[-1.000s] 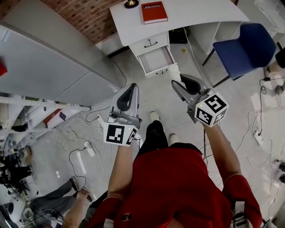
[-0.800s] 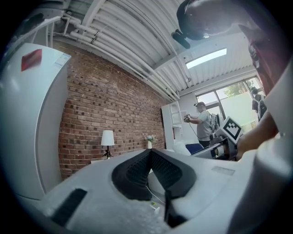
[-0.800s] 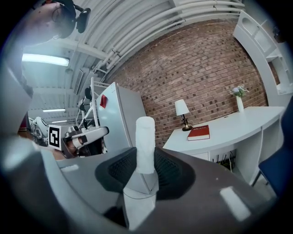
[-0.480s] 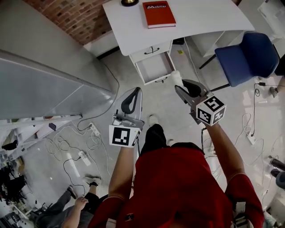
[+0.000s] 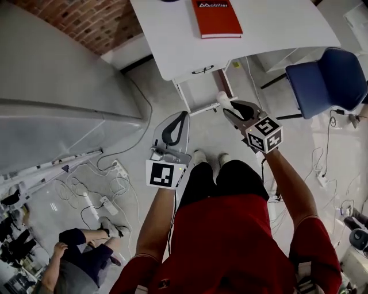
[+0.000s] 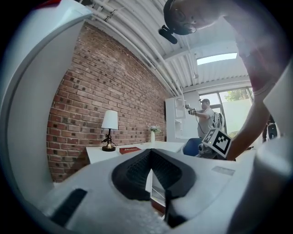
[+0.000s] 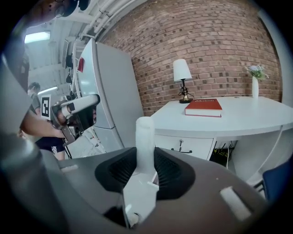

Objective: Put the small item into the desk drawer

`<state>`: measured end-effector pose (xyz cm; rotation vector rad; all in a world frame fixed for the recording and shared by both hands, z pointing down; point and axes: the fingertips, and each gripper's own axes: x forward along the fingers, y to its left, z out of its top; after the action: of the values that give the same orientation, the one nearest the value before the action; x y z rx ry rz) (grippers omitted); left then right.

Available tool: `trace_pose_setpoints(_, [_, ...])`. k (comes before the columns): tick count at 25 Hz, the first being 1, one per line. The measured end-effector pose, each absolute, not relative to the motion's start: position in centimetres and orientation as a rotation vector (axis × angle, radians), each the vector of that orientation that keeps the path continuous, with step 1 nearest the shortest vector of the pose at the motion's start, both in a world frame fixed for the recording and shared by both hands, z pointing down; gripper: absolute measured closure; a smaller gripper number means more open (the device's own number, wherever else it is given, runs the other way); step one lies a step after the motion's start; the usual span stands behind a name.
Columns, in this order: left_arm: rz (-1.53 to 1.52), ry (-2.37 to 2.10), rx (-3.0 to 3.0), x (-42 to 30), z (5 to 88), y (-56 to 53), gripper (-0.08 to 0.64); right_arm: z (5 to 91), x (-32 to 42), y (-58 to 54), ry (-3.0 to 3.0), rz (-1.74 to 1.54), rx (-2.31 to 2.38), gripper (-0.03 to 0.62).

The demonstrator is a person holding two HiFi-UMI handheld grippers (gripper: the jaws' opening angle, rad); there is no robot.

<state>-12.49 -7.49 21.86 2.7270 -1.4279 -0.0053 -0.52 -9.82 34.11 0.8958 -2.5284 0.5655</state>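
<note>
The right gripper (image 5: 229, 108) squeezes the white tube (image 7: 145, 137), the left gripper (image 5: 181, 115) is clenched on nothing, and the tube could bump the open drawer (image 5: 198, 95) at 11 o'clock and slip out.

head view looks steeply down; both gripper views face the desk (image 5: 276, 23).

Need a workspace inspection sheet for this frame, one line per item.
Surface: white desk, mostly bare.
Job's things: white cylindrical item held above the floor; desk drawer open.
Clutter: red book and lamp on the desk.
Grippers: right gripper shut on the item; left gripper shut, empty.
Cables: loose cables across the floor.
Surroundings: brick wall, grey cabinet, blue chair, another person at lower left.
</note>
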Motion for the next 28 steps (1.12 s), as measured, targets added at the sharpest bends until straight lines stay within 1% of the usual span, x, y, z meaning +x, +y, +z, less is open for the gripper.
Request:
trace_pose_setpoints(10, [0.069,-1.567,2.613,-12.1,30.4,-14.7,0.554,43.6,-0.7,-16.7,-2.520,0.620,0.803,0.460])
trace_pose_setpoints(17, [0.137,-1.641,2.613,-10.1,36.5,-19.2,0.554,49.3,-0.6,-19.7,-2.540,0.552,0.698,0.460])
trace_pose_setpoints(28, [0.188,-1.634,2.633,-9.0,43.8,-21.0,0.554,58.2,-0.7,-22.7,-2.477,0.449,0.584,0.460])
